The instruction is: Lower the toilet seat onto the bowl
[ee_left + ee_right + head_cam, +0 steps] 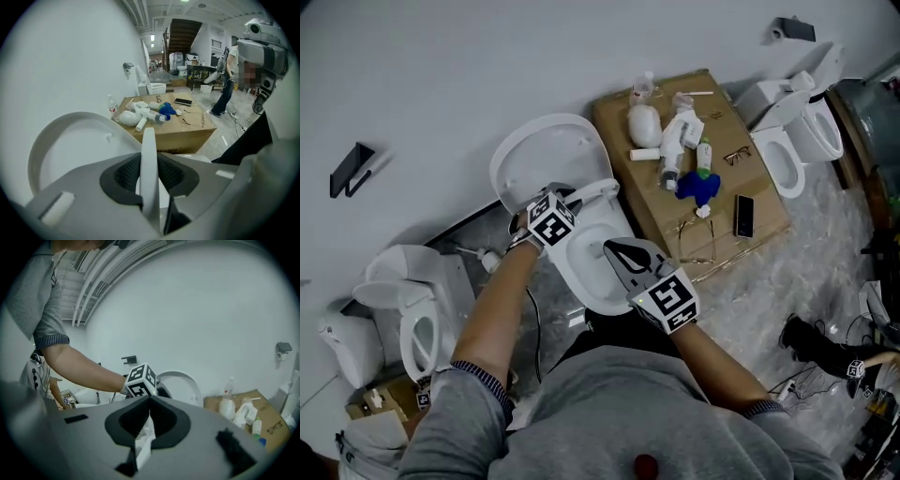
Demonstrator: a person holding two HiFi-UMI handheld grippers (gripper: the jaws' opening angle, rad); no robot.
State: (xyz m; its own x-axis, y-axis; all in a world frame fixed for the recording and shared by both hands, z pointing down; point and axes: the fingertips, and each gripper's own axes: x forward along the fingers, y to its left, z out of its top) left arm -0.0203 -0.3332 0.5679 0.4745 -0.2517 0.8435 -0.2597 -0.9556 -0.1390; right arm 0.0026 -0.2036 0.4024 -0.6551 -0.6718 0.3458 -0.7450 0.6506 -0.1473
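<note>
A white toilet stands in front of me with its lid [546, 155] up against the wall. The toilet seat [598, 191] is partly raised over the bowl [592, 281]. My left gripper [572, 200] is at the seat's rim. In the left gripper view the seat [149, 150] runs edge-on between the dark pads, and that gripper [150, 180] is shut on it, with the lid [70, 140] behind. My right gripper [614, 249] hovers over the bowl's front. It [146, 427] is shut on a crumpled white tissue [145, 441].
A cardboard box [764, 211] right of the toilet carries bottles, a blue object [698, 185], a phone [743, 216] and glasses. Other toilets stand at the left [412, 323] and upper right [792, 141]. A black holder [352, 169] hangs on the wall. A person [227, 82] stands far off.
</note>
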